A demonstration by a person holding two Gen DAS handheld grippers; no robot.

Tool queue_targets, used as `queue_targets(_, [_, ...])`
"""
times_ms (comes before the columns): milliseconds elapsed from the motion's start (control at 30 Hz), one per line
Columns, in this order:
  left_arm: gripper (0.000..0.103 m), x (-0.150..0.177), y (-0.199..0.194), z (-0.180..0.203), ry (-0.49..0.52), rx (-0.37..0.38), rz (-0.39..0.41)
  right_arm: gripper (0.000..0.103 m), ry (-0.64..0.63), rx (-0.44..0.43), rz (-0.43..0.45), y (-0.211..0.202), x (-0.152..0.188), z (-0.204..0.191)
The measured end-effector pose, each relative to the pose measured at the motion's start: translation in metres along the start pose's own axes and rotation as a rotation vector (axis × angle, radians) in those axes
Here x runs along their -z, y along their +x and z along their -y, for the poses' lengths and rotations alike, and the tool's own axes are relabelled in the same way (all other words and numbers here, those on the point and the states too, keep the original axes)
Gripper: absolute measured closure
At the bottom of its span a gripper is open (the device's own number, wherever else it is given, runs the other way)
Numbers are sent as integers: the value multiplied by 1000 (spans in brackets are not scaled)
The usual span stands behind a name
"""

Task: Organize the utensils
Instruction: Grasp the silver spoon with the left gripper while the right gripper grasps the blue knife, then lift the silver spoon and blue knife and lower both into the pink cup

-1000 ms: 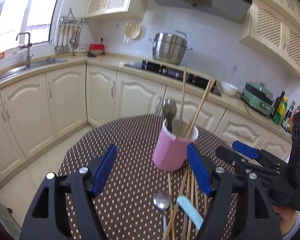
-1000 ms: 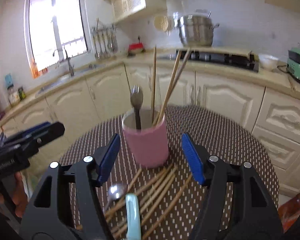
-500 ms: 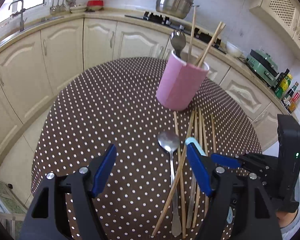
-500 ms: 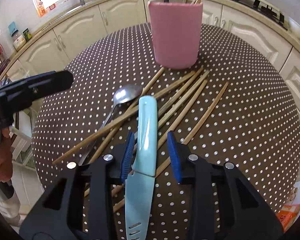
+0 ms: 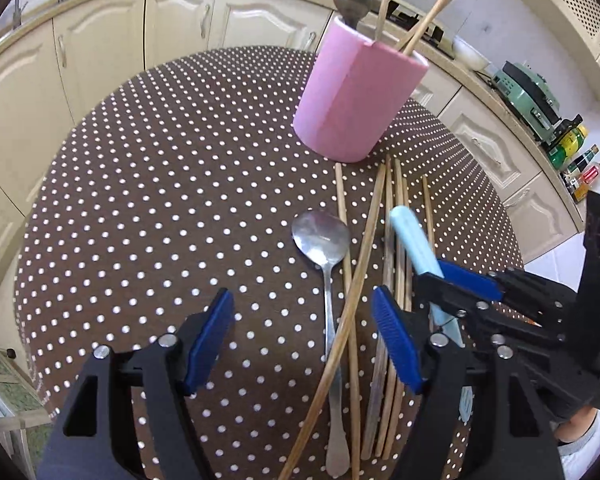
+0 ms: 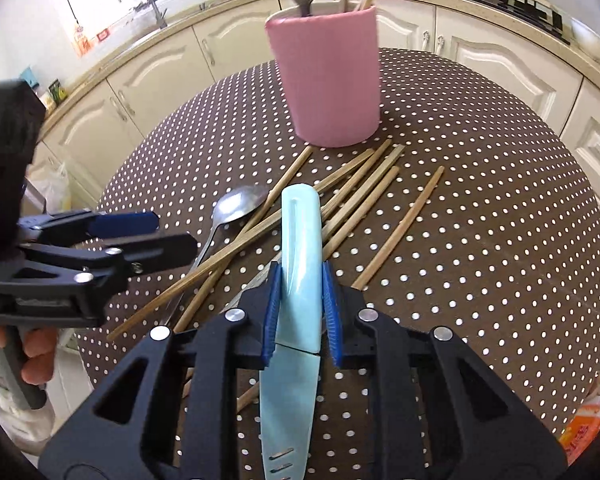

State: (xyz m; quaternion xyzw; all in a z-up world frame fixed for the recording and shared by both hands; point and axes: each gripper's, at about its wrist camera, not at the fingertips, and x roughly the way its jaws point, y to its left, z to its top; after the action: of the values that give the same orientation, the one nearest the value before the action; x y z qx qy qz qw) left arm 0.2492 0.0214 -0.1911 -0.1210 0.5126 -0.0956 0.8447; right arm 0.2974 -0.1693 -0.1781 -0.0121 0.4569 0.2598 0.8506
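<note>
Since half a second ago the right gripper (image 6: 299, 309) has closed from straddling to clamping the pale-blue plastic knife (image 6: 300, 256); its blue pads press both sides of the handle near the blade junction, handle pointing forward, blade back toward the wrist. Left gripper (image 5: 302, 340) has dropped lower, jaws wide, holding nothing, hovering over the loose bamboo chopsticks (image 5: 354, 280) and the steel spoon (image 5: 321, 236) on the brown polka-dot round table (image 5: 160, 184). Pink cylindrical utensil holder (image 6: 326, 80) stands upright beyond the pile, already holding a spoon and chopsticks.

To do this step well: lift straight up so the chopsticks beneath don't drag, keep the grip firm on the smooth handle, then tip the blade downward before lowering into the holder, clear of the sticks inside.
</note>
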Motion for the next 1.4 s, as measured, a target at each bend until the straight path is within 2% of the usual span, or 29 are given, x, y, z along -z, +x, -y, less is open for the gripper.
queue_targets(33, [49, -2, 4, 1, -2, 4, -16, 82, 7, -7, 4, -1, 0, 3])
queue_targets(167, [57, -13, 16, 8, 1, -21, -17, 82, 35, -33, 20, -8, -3, 11])
queue_targets(333, [71, -23, 26, 15, 8, -44, -23, 82, 49, -50, 34, -12, -3, 14])
queue_targets(467, [78, -23, 27, 19, 30, -40, -32, 82, 60, -61, 48, -12, -12, 16])
queue_targets(533, [93, -25, 31, 21, 39, -23, -52, 82, 64, -64, 54, -12, -15, 15])
queue_targets(567, [95, -25, 33, 25, 56, -50, -56, 82, 66, -63, 59, -13, -16, 16])
queue_targets(633, [98, -27, 38, 34, 81, -76, -46, 82, 72, -66, 67, -14, -17, 17])
queue_targets(767, [99, -29, 38, 32, 58, -47, -20, 82, 84, -71, 93, -19, -21, 20])
queue_targets(867, [100, -20, 21, 20, 55, -25, 47, 82, 90, -77, 134, -26, -23, 21])
queue_targets(1200, [100, -31, -44, 26, 102, 29, 346, 82, 113, -135, 270, -58, -40, 28])
queue_targets(1400, [101, -41, -65, 41, 158, 41, 461, 83, 116, -164, 328, -64, -45, 30])
